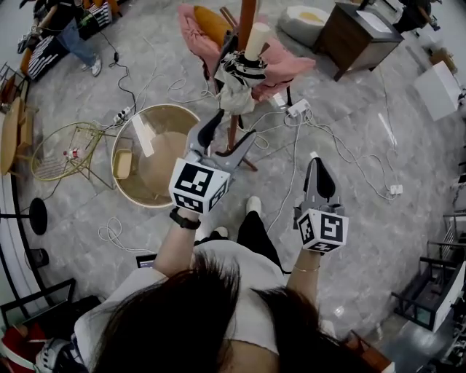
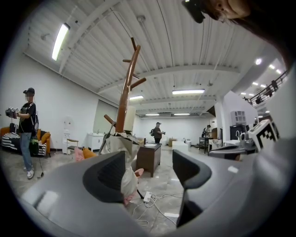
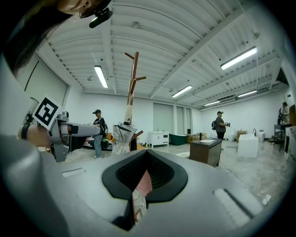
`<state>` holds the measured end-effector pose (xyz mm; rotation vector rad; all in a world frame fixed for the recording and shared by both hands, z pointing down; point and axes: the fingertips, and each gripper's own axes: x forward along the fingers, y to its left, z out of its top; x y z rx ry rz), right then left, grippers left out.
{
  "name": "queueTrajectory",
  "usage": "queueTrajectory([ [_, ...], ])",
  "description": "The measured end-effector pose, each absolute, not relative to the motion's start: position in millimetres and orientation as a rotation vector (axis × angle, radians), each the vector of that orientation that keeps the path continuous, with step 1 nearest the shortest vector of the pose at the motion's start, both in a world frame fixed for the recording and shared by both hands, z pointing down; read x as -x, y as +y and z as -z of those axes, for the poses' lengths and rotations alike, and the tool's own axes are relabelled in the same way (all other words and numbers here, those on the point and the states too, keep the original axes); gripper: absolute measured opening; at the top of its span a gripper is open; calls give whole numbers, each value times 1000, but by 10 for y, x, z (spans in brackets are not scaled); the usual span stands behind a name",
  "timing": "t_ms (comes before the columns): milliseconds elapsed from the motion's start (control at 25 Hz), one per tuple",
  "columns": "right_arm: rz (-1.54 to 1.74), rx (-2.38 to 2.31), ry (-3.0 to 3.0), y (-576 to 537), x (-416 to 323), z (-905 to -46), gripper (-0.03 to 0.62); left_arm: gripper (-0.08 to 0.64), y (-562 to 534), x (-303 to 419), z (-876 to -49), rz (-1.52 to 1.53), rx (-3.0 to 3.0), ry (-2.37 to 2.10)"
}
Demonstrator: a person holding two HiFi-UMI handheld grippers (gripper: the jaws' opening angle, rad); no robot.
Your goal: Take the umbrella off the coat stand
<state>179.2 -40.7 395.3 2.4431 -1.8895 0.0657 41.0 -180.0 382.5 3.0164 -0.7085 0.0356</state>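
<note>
A folded beige umbrella [image 1: 237,81] with a cream handle hangs upright on the brown wooden coat stand [image 1: 247,20]. My left gripper [image 1: 231,135] is open just short of the stand, its jaws pointing at the umbrella and holding nothing. In the left gripper view the umbrella [image 2: 121,144] shows past the left jaw of that gripper [image 2: 148,172], beneath the stand's pole [image 2: 124,92]. My right gripper [image 1: 314,162] is shut and empty, further back on the right. In the right gripper view the umbrella [image 3: 121,134] and the stand [image 3: 132,78] rise beyond the right gripper [image 3: 146,156].
A round glass table [image 1: 156,191] and a yellow wire table [image 1: 62,149] stand left of the stand. Cables and a power strip [image 1: 298,109] lie on the floor around its base. A pink-covered chair [image 1: 200,36] and a dark cabinet [image 1: 357,33] sit behind. A person [image 1: 73,33] stands far left.
</note>
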Motion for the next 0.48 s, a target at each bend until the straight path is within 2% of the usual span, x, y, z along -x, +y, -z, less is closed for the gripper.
queueTrajectory([
  [480,-28,-2237,-2145,-1483,-2510,-3796,3,345,-2549,-819,-3708,-13,-2940,-1045],
])
